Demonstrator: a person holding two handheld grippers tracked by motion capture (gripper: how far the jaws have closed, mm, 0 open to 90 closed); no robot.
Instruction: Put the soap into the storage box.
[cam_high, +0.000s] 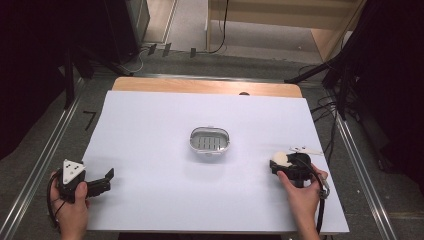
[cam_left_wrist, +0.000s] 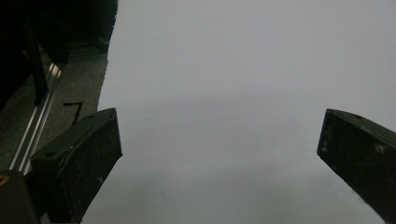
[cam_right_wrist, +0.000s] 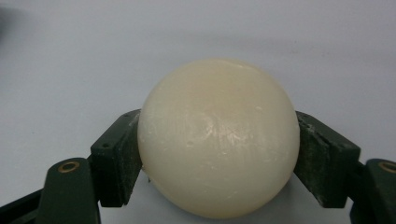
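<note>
A cream-white rounded bar of soap sits clamped between the two black jaws of my right gripper. From above, the soap and the right gripper are low over the white table sheet at the right, right of the dish. A small oval metal soap dish with a slotted insert stands at the middle of the table. My left gripper rests at the front left, its jaws wide apart with nothing between them; its own view shows bare sheet between the jaws.
The white sheet covers most of the wooden table, whose bare edge shows at the back. A small white flat piece lies just behind the right gripper. Metal rails run along both sides on the floor.
</note>
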